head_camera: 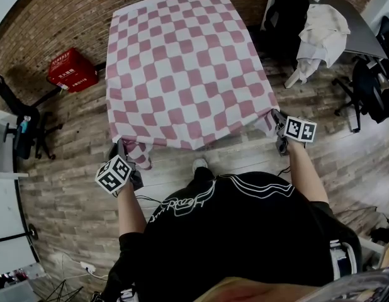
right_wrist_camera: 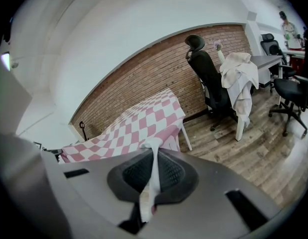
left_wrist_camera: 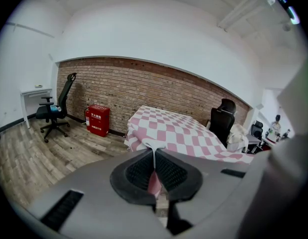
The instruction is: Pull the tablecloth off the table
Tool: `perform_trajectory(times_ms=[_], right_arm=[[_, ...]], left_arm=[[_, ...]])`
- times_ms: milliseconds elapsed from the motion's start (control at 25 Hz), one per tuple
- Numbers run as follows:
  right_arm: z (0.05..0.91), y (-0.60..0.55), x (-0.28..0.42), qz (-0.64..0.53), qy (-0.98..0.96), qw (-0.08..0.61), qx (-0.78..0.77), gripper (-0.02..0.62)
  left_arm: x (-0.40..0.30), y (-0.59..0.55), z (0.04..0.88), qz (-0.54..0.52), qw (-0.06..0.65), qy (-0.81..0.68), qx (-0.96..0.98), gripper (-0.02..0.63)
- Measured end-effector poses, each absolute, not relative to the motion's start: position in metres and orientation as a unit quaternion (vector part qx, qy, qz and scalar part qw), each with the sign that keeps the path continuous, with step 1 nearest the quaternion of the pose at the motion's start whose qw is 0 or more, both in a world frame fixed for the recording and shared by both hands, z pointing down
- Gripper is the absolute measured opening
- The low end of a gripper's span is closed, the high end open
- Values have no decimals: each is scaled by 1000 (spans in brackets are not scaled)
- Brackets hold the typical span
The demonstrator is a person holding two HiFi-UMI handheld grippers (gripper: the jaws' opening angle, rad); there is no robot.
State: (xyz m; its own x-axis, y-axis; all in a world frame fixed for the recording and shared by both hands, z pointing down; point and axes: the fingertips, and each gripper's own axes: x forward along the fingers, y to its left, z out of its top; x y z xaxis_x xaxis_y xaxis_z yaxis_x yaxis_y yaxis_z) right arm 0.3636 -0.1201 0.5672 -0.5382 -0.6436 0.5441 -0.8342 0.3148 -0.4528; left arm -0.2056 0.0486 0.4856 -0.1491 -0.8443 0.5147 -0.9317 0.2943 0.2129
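Tablecloth (head_camera: 188, 61), checked pink and white, spread over the table (right_wrist_camera: 187, 135), long axis running straight away from the person (head_camera: 232, 231) toward the brick wall (head_camera: 56, 17). Left gripper (head_camera: 123, 151) and right gripper (head_camera: 277, 119) each pinch one near corner, jaws closed on fabric, both equally near. The pull probably runs back along that axis, toward the person.
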Motion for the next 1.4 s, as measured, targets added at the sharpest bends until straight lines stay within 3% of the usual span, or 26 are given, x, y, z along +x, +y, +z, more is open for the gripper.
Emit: perform_trajectory(times_ms=[1400], right_arm=[[575,-37,399,350,-815,145,439,-3]], left_arm=[[-157,154,494,67,283,-764,576,8]])
